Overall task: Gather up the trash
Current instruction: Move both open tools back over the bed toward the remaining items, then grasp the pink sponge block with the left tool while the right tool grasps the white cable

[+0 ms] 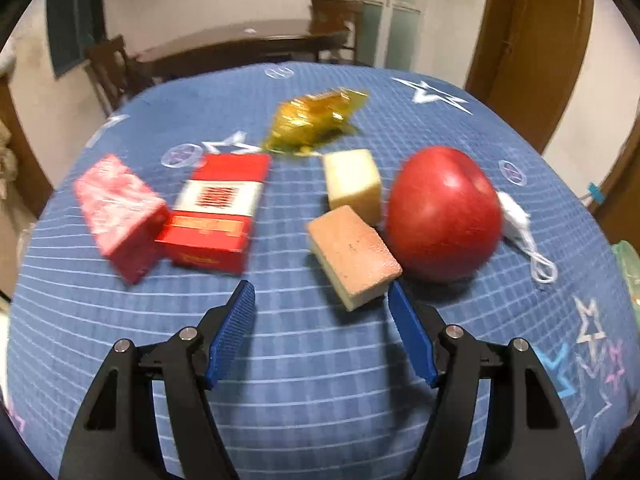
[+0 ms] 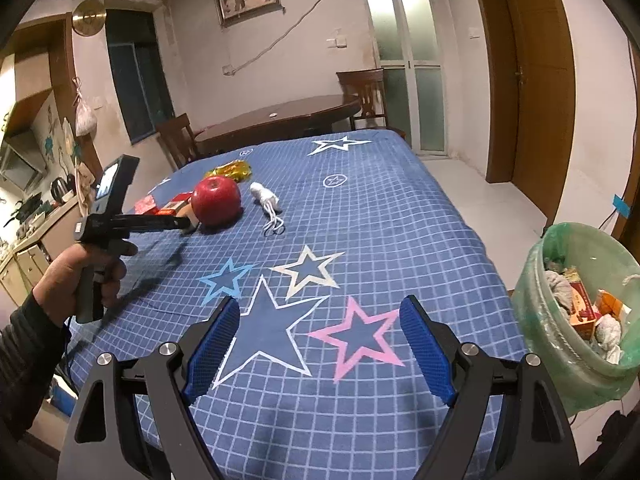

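In the left wrist view my left gripper [image 1: 322, 292] is open and empty, just short of a pink-topped sponge block [image 1: 354, 256]. Behind the block lie a cream block [image 1: 354, 184], a gold foil wrapper [image 1: 316, 120], a red and white box [image 1: 218, 212] and a pink box [image 1: 120, 212]. A red apple [image 1: 444, 212] sits to the right, with a white crumpled mask [image 1: 520, 224] beyond it. My right gripper [image 2: 320, 312] is open and empty above the blue star tablecloth [image 2: 360, 220]. A green-lined trash bin [image 2: 576, 320] holding trash stands at the table's right edge.
In the right wrist view the left gripper [image 2: 184, 222] is held by a hand near the apple [image 2: 216, 200] and the mask [image 2: 266, 198]. A dark wooden table [image 2: 280, 116] and chairs stand behind. A kitchen counter [image 2: 36, 224] is at left.
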Available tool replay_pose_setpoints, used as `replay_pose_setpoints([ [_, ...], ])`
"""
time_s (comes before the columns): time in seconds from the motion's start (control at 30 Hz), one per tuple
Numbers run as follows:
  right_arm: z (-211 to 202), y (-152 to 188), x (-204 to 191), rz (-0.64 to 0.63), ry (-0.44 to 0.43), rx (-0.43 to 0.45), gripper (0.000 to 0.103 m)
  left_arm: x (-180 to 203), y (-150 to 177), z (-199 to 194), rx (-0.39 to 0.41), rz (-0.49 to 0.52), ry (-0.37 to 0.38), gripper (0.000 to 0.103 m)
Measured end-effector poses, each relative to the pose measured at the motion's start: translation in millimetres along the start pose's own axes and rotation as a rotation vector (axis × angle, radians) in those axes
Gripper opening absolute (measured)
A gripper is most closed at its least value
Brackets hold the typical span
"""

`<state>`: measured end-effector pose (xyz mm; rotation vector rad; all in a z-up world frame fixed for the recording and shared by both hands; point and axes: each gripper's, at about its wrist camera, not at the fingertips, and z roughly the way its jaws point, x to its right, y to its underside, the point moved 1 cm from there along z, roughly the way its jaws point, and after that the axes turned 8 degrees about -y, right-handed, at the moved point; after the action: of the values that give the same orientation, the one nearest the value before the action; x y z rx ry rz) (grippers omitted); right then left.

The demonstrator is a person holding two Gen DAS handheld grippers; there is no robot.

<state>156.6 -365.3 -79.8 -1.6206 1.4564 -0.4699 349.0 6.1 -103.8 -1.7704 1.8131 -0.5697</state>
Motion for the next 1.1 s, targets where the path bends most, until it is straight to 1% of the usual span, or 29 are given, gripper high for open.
replay_pose_setpoints([
  [0.03, 2.7, -0.7, -0.4, -0.002, 0.0, -0.001, 0.082, -7.3, -0.2, -2.7, 0.014, -0.01, -0.024, 0.066],
  [0.07, 5.5, -1.9, -0.5, -0.004, -0.005, -0.003, 0.082, -13.3, 0.7, -5.9, 0.027, -0.027, -0.024, 0.066],
  [0.13, 13.4, -5.3, -2.0, -0.013, -0.018, -0.013, 0.082, -18.4, 1.6, -8.5, 0.033, -0.037, -0.006, 0.066],
  [0.17, 18.3, -8.1, -4.6, -0.025, -0.022, -0.02, 0.082, -18.5, 1.9, -9.2, 0.038, -0.036, 0.017, 0.066],
  [0.37, 55.0, -28.0, -13.6, -0.052, -0.069, -0.067, 0.082, -7.4, -2.3, -2.3, 0.025, -0.033, 0.092, 0.066],
  [0.5, 78.7, -39.7, -19.8, -0.067, -0.091, -0.097, 0.082, -5.4, -3.1, 1.1, 0.022, -0.032, 0.106, 0.066],
  [0.7, 103.8, -60.0, -35.8, -0.096, -0.128, -0.105, 0.082, 9.0, -3.8, -1.1, 0.04, 0.014, 0.147, 0.066],
  [0.83, 119.3, -66.1, -46.6, -0.106, -0.149, -0.114, 0.082, 9.6, -4.8, -1.0, 0.045, 0.011, 0.184, 0.066],
  [0.87, 121.2, -65.9, -47.8, -0.107, -0.151, -0.117, 0.082, 9.3, -5.5, 1.1, 0.04, 0.015, 0.18, 0.063],
  [0.9, 124.4, -66.2, -49.4, -0.109, -0.153, -0.12, 0.082, 7.7, -5.6, 3.1, 0.031, 0.01, 0.188, 0.05],
  [0.93, 128.6, -66.5, -50.9, -0.11, -0.157, -0.124, 0.082, 6.5, -6.1, 5.4, 0.021, 0.003, 0.197, 0.044],
  [0.97, 130.6, -66.9, -52.5, -0.11, -0.158, -0.126, 0.082, 4.1, -6.9, 7.1, 0.016, -0.006, 0.219, 0.034],
  [1.03, 136.3, -67.4, -54.8, -0.113, -0.157, -0.13, 0.082, 2.1, -6.7, 6.4, 0.025, -0.007, 0.222, 0.03],
  [1.1, 142.9, -69.2, -55.0, -0.11, -0.158, -0.135, 0.079, -0.1, -5.5, 2.2, 0.046, -0.01, 0.207, 0.027],
])
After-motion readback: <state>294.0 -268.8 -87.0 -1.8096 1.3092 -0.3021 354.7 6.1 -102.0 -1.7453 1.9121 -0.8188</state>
